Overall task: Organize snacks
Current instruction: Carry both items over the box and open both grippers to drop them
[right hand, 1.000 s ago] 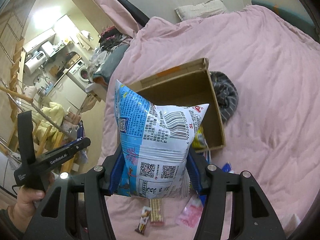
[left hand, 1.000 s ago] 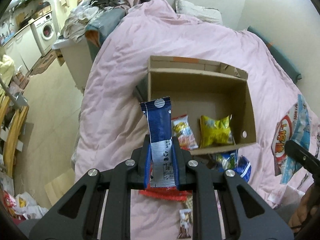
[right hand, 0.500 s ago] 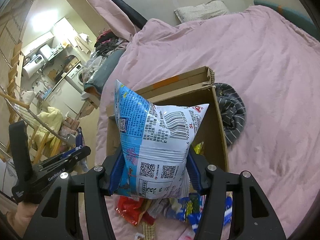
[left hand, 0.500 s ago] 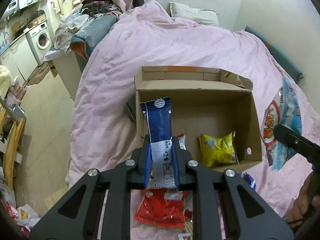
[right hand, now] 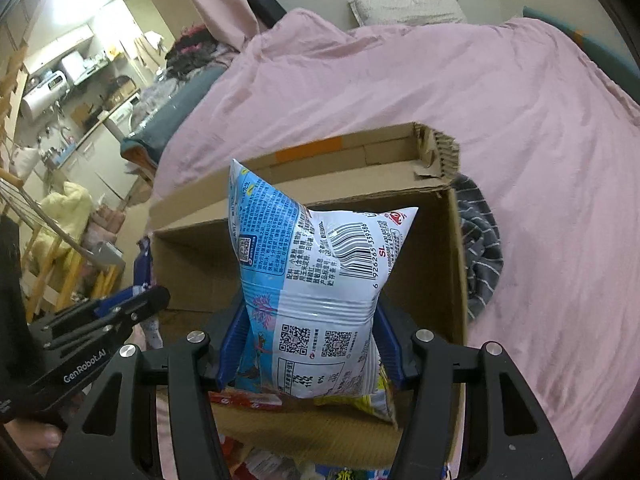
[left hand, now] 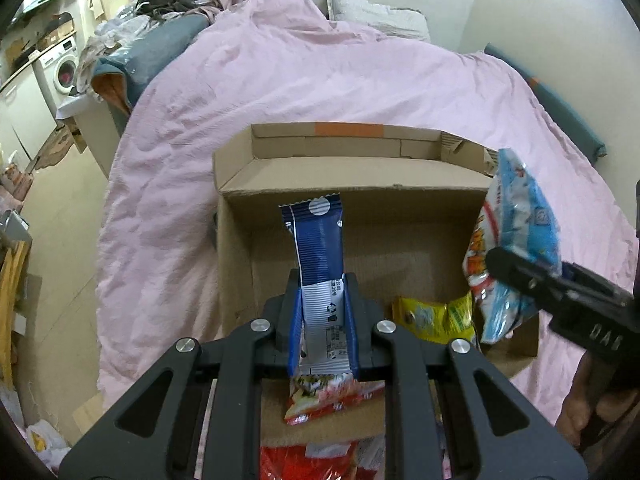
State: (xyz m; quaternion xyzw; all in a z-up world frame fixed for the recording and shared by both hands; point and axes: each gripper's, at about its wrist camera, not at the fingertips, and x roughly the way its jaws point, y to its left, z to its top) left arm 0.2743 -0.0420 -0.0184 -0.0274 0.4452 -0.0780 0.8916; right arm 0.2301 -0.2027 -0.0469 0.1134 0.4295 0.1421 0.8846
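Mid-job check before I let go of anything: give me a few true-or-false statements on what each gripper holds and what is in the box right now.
1. The left gripper is shut on a dark blue wrapper. True.
2. The right gripper is empty. False: it is shut on a puffy light blue bag.
3. The cardboard box holds no snacks yet. False: a yellow packet lies inside it.
4. The box sits on a pink blanket. True.
5. Both held snacks hang above the open box. True, as far as both wrist views show.
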